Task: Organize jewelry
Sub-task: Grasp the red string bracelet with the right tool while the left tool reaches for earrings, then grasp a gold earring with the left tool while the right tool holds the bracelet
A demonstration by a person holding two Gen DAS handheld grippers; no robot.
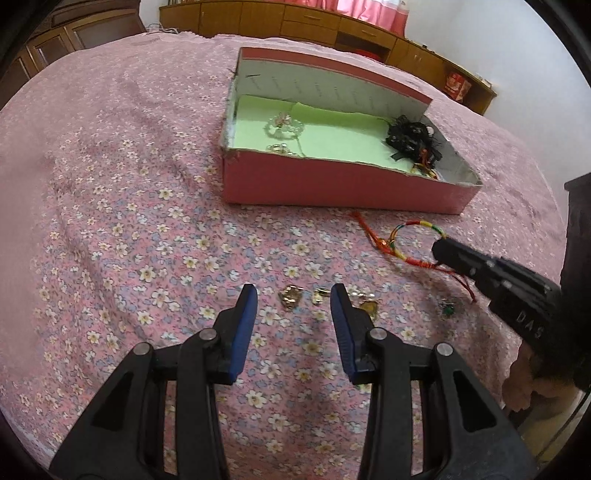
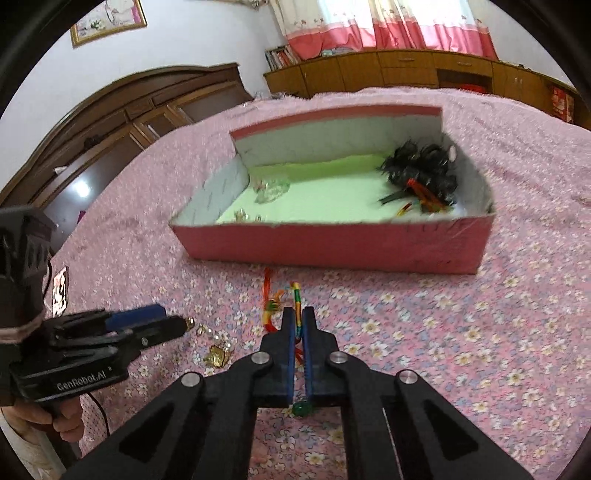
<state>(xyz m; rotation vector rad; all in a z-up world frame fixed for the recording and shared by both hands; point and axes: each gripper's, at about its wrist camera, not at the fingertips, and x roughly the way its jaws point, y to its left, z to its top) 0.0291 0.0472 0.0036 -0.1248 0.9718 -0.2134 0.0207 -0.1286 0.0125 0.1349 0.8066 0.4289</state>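
Pink flowery bedspread (image 1: 129,206) holds the red box (image 2: 332,243) at twelve o'clock from the right gripper (image 2: 299,325), pinched tight on the colourful string bracelet (image 1: 417,240), while the left gripper (image 1: 293,295) hangs apart.

Pink floral bedspread (image 1: 147,221) covers the bed. Wooden cabinets (image 2: 406,70) line the far wall beneath pink-and-white curtains (image 2: 388,26). Framed picture (image 2: 109,20) hangs far left.
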